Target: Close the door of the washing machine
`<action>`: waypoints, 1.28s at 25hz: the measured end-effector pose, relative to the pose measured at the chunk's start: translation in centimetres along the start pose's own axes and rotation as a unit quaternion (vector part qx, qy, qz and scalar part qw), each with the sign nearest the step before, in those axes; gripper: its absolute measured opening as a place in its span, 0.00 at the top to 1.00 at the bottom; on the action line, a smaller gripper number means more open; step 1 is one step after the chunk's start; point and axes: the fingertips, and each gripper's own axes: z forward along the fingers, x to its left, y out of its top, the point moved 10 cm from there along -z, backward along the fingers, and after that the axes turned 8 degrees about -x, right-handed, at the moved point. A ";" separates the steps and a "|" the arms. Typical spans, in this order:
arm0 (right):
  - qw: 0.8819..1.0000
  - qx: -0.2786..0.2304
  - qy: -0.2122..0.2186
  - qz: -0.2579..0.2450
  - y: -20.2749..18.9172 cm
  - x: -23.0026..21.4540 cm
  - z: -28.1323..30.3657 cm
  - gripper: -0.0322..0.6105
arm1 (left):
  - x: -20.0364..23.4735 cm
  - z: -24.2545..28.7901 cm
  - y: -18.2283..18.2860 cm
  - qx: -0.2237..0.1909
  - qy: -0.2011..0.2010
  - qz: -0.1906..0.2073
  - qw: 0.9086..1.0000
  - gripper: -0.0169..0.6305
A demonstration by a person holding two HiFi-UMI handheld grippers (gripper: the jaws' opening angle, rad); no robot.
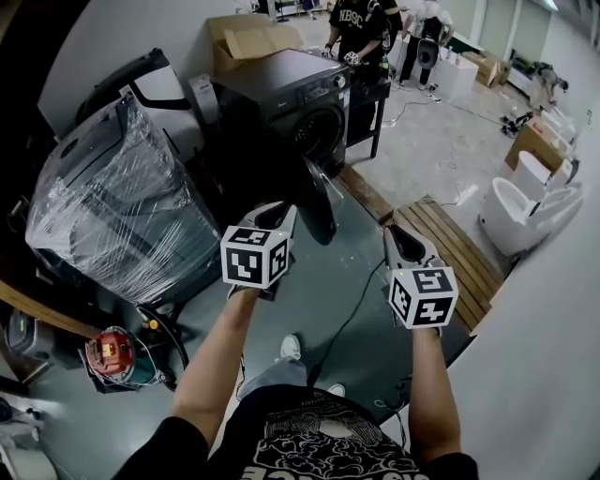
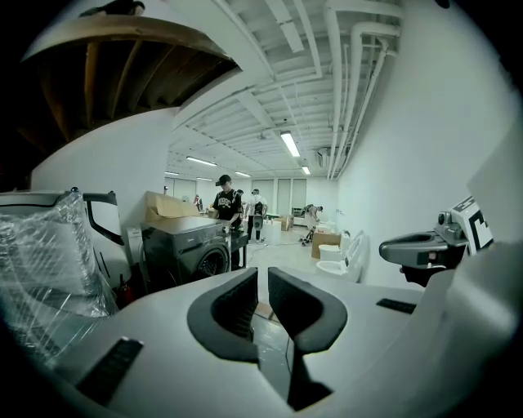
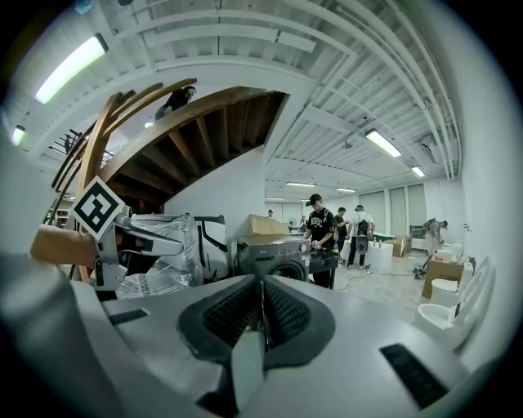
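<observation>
A glossy grey floor [image 1: 309,309] runs between white walls [image 2: 409,122], with a wooden pallet [image 1: 450,248], white toilets [image 1: 525,211], a cardboard box [image 1: 248,39] and a plastic-wrapped machine [image 1: 112,206] standing about, under strip lights [image 2: 290,144], ceiling pipes [image 2: 359,65] and a wooden staircase [image 3: 188,131].

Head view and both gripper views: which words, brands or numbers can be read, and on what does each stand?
No text reads with certainty.
Black shirt of the person beyond the washing machine: white chest letters, too blurred.
Washing machine panel: small light mark, too small.
Wearer's own shirt: white print, cut off, unreadable.
Left cube, right cube: square marker patterns, no letters.
</observation>
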 end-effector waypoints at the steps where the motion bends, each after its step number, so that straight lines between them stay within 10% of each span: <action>1: 1.000 0.001 0.000 0.003 0.0 0.1 0.7 0.91 | 0.6 0.4 0.1 0.000 -0.001 0.000 1.000 0.91; 32: 0.996 0.088 -0.018 -0.002 -1.8 3.9 22.9 0.74 | 16.6 17.9 0.8 0.047 -0.081 -0.049 0.994 0.72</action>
